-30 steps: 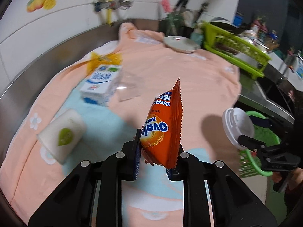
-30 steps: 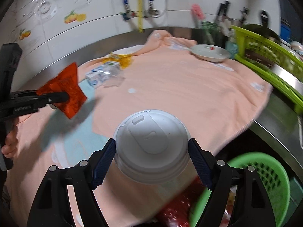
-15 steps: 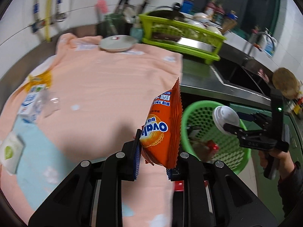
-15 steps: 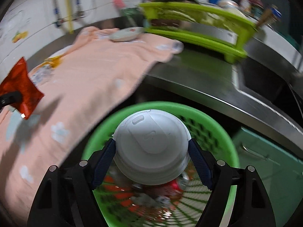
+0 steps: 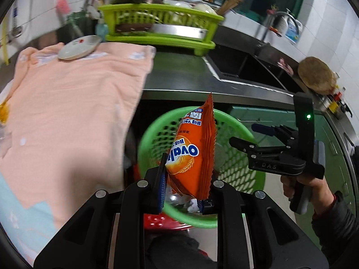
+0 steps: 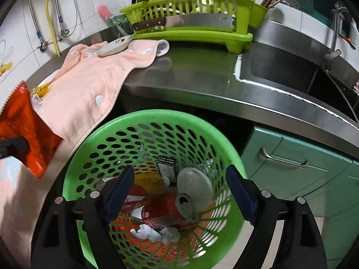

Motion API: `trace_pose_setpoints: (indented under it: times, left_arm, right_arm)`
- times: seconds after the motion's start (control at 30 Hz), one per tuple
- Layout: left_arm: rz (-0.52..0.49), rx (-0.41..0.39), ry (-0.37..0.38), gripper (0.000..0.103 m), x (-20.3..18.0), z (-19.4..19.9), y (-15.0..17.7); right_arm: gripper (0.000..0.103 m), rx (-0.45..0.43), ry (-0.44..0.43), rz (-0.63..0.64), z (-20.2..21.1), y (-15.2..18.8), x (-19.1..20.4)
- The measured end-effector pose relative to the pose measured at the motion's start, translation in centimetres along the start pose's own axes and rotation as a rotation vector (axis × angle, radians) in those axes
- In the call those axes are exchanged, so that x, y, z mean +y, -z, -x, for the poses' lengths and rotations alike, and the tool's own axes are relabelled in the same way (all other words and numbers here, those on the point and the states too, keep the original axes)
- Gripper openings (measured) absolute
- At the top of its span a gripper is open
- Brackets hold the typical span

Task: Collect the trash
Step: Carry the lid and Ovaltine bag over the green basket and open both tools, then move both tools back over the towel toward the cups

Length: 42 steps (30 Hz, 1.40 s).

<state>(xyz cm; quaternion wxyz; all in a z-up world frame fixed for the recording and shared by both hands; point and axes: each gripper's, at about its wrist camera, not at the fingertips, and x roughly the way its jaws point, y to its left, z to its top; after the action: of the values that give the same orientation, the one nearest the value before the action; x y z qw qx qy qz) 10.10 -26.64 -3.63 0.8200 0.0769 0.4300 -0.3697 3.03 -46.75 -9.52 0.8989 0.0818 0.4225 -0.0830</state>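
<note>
One green basket, left gripper clamping one orange packet, right gripper just opened, empty.

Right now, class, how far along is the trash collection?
Done: a can, lid and paper lie in the basket; the right tool has just opened, empty. In hand: the left tool grips a wrapper over the basket. Left: drop it; yellow packaging remains.

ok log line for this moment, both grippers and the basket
left gripper: shut on orange snack packet, over green basket | right gripper: jaws just opening, empty | white lid: in basket
</note>
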Motion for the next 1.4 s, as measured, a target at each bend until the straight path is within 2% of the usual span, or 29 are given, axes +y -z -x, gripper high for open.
trace_pose_setpoints:
  times: [0.13,0.3,0.4,0.47,0.67,1.1,1.4]
  left_arm:
    - [-0.018,0.034,0.028,0.022,-1.8,-1.8,0.0]
    - [-0.021,0.094,0.051,0.027,-3.5,-4.1,0.3]
    - [-0.027,0.128,0.063,0.034,-4.5,-5.2,0.6]
    - [-0.025,0.137,0.069,0.049,-4.9,-5.4,0.8]
    - [-0.024,0.14,0.073,0.057,-5.1,-5.4,1.0]
    - [0.016,0.1,0.03,0.062,-2.4,-2.6,1.9]
    - [0.075,0.056,-0.043,0.062,1.8,0.7,2.9]
  right_arm:
    - [0.08,-0.027,-0.005,-0.021,1.2,0.1,-1.1]
    - [0.081,-0.051,-0.012,-0.039,2.5,0.3,-2.3]
    - [0.081,-0.063,-0.018,-0.047,3.1,0.5,-2.7]
    - [0.081,-0.069,-0.02,-0.051,3.4,0.6,-2.7]
    - [0.081,-0.075,-0.022,-0.051,3.8,0.7,-2.8]
    - [0.081,-0.088,-0.057,-0.02,4.4,0.0,-0.5]
    - [0.081,-0.081,-0.118,0.033,3.7,-0.8,3.4]
